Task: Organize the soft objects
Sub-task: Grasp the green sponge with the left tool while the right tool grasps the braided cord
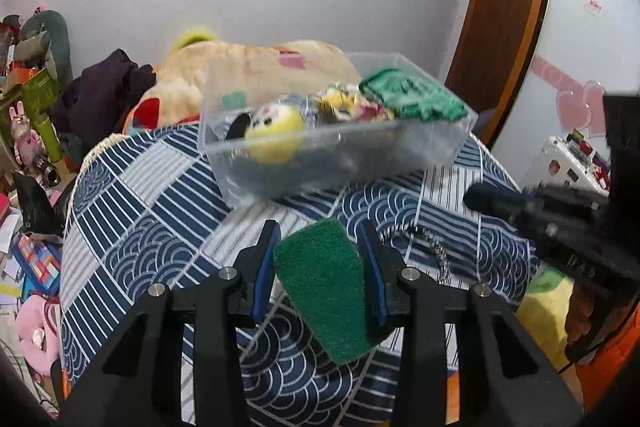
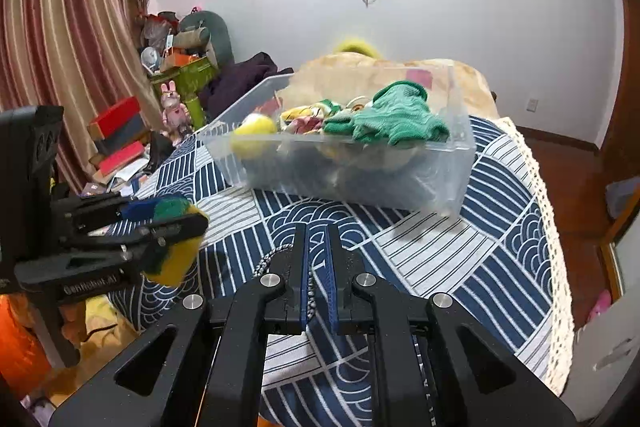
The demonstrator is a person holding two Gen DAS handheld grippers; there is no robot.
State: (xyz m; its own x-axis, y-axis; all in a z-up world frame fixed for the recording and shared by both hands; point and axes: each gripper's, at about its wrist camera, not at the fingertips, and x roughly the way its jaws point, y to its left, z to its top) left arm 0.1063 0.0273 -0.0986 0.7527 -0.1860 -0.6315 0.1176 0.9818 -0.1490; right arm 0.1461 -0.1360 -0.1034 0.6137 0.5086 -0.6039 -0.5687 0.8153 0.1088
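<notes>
My left gripper (image 1: 320, 231) is shut on a green-and-yellow scouring sponge (image 1: 324, 283) and holds it above the tablecloth, short of a clear plastic bin (image 1: 420, 147). The bin holds a yellow plush ball (image 1: 276, 135), a green knit cloth (image 1: 412, 95) and other soft toys. In the right wrist view the same sponge (image 2: 176, 247) shows in the left gripper (image 2: 160, 223) at the left. My right gripper (image 2: 316, 231) is shut on a black-and-white braided cord (image 2: 266, 263), which also shows in the left wrist view (image 1: 438, 251). The bin (image 2: 440, 163) lies ahead of it.
A round table with a blue-and-white patterned cloth (image 2: 460, 267) carries the bin. Behind it lie a cream blanket (image 1: 260, 67) and dark clothes (image 1: 108, 87). Boxes and toys (image 2: 120, 135) clutter the floor at the left. A wooden door (image 1: 504, 7) stands at the right.
</notes>
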